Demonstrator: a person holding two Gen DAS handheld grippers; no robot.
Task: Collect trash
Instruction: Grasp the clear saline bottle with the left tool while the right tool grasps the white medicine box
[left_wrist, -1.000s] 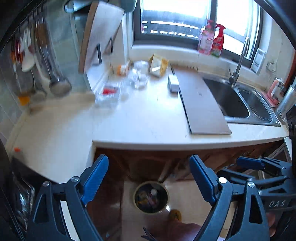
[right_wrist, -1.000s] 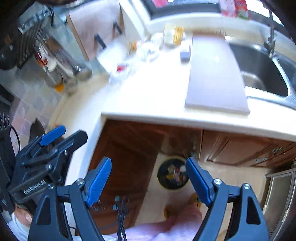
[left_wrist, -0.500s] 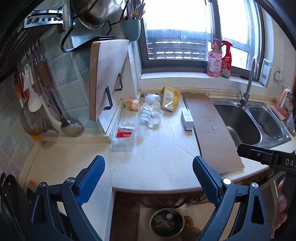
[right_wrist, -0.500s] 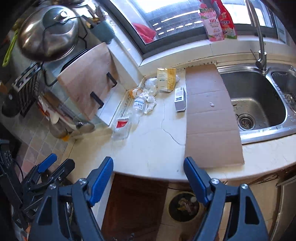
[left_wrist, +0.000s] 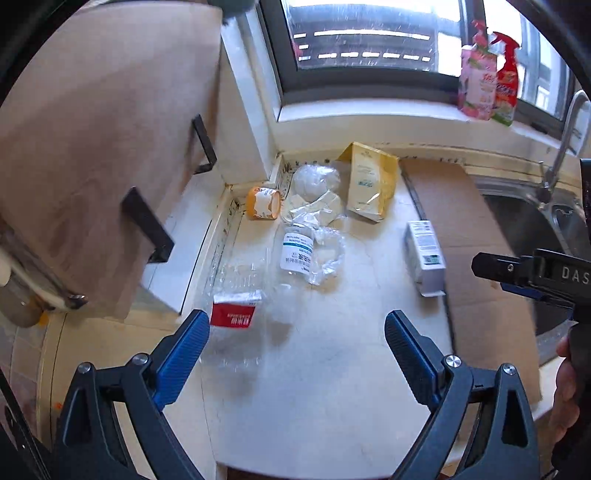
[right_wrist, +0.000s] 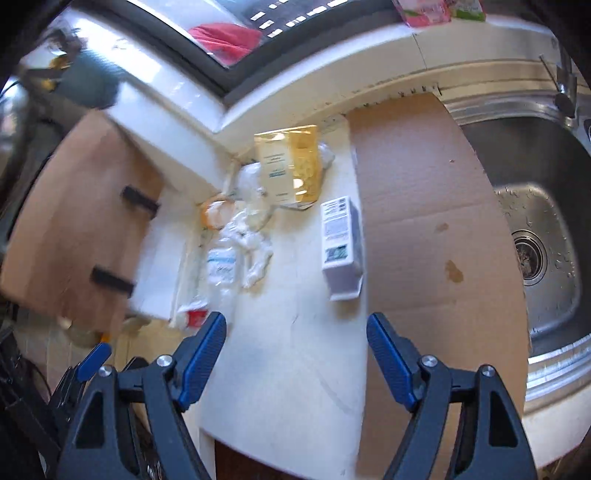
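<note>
While a second ago both views looked down at a bin on the floor, now they look over the pale, smooth tabletop (left_wrist: 325, 387). The left hand-held gripper (left_wrist: 295, 343) has just opened wider; the right hand-held gripper (right_wrist: 295, 347) narrowed slightly. Both gape with nothing between them, over bare room. Beyond lie a crinkly clear bottle (left_wrist: 297, 253), a white box (right_wrist: 340, 247) beside the flat brown cardboard (right_wrist: 436, 229), then a yellow pouch (left_wrist: 369, 181).

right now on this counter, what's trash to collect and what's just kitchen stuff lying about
Trash:
- yellow pouch
- white carton
- small labelled bottle
- clear plastic tray with red label
- orange tape roll
- flat cardboard sheet

Not part of it:
- spray bottles
- chopping board
- sink
</note>
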